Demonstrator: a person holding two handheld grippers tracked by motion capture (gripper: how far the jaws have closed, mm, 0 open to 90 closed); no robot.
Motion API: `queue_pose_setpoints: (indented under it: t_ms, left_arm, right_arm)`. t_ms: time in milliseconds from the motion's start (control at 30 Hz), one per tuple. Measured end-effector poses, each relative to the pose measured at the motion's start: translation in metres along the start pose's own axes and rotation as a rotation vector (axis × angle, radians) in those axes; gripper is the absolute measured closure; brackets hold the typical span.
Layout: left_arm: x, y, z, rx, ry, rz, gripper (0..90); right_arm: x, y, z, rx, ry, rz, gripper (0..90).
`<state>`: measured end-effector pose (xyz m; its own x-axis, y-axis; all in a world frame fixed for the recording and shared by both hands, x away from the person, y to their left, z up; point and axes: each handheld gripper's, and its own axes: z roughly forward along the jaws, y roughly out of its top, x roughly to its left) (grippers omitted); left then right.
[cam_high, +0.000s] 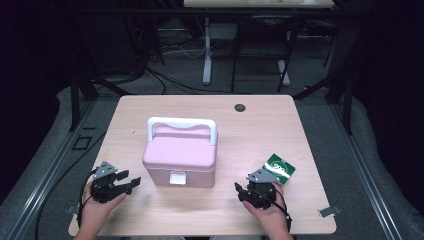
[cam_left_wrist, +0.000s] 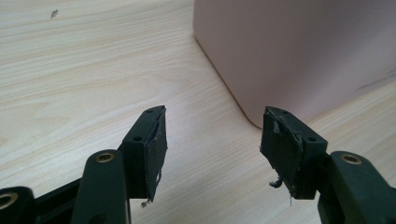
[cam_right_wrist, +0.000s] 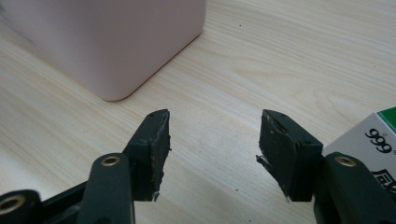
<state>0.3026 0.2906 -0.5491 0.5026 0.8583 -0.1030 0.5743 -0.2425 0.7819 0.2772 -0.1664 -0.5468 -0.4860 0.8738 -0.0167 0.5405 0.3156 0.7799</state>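
A pink lidded case (cam_high: 180, 160) with a white handle (cam_high: 182, 123) and a white front latch (cam_high: 177, 177) stands at the middle of the wooden table (cam_high: 260, 130). My left gripper (cam_high: 129, 181) rests near the front left, open and empty, its jaws pointing at the case's left front corner. The left gripper view has the pink case (cam_left_wrist: 299, 51) just beyond the open left gripper (cam_left_wrist: 215, 116). My right gripper (cam_high: 239, 192) is open and empty at the front right. A small green-and-white carton (cam_high: 280, 167) lies just behind it, and the carton (cam_right_wrist: 369, 140) sits beside the right jaw.
A dark round hole (cam_high: 240, 107) marks the table's far side. A metal clip (cam_high: 328, 211) sticks out at the front right edge. Beyond the table, cables and the legs of another desk (cam_high: 207, 55) stand on the grey floor.
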Motion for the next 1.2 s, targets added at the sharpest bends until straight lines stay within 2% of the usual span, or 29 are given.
queue_pose_setpoints:
  t_ms: [233,333,467,533,733,833,867,933,1000,1067,1167,1200]
  left_arm:
    - [0.0,-0.002,-0.004,-0.022,-0.008,-0.012,40.4]
    - [0.001,-0.003,-0.005,-0.036,-0.012,-0.017,40.5]
    - [0.0,-0.003,-0.004,-0.048,-0.008,-0.022,40.4]
    - [-0.003,-0.002,-0.003,-0.049,0.0,-0.009,40.3]
    - [-0.002,0.002,0.002,-0.054,-0.008,-0.011,40.4]
    - [-0.002,0.006,0.003,-0.059,-0.008,-0.025,44.1]
    - [-0.001,0.01,0.003,-0.083,-0.003,-0.052,45.5]
    - [0.0,0.013,0.003,-0.088,-0.004,-0.057,46.6]
    - [0.003,0.021,0.002,-0.105,0.012,-0.056,47.2]
    - [0.004,0.023,0.003,-0.111,0.016,-0.068,49.5]
    - [0.005,0.026,0.006,-0.083,0.029,-0.064,51.2]
    - [0.007,0.032,0.008,-0.079,0.031,-0.067,53.2]
  right_arm:
    - [-0.004,0.002,0.001,-0.06,-0.008,0.05,45.5]
    - [-0.006,0.003,0.001,-0.065,0.011,0.07,45.5]
    - [-0.006,0.002,0.002,-0.075,0.02,0.063,45.6]
    - [-0.005,0.002,0.002,-0.072,0.018,0.056,45.6]
    - [-0.005,0.001,0.004,-0.062,0.014,0.05,46.2]
    - [-0.007,0.001,0.005,-0.053,0.006,0.047,48.0]
    - [-0.009,0.002,0.006,-0.044,0.004,0.06,48.9]
    - [-0.01,0.003,0.005,-0.036,0.015,0.063,49.0]
    - [-0.012,0.008,0.005,-0.047,0.018,0.096,50.1]
    - [-0.013,0.011,0.005,-0.05,0.021,0.089,50.8]
    - [-0.013,0.015,0.006,-0.051,0.021,0.089,51.4]
    - [-0.015,0.02,0.009,-0.052,0.034,0.108,52.2]
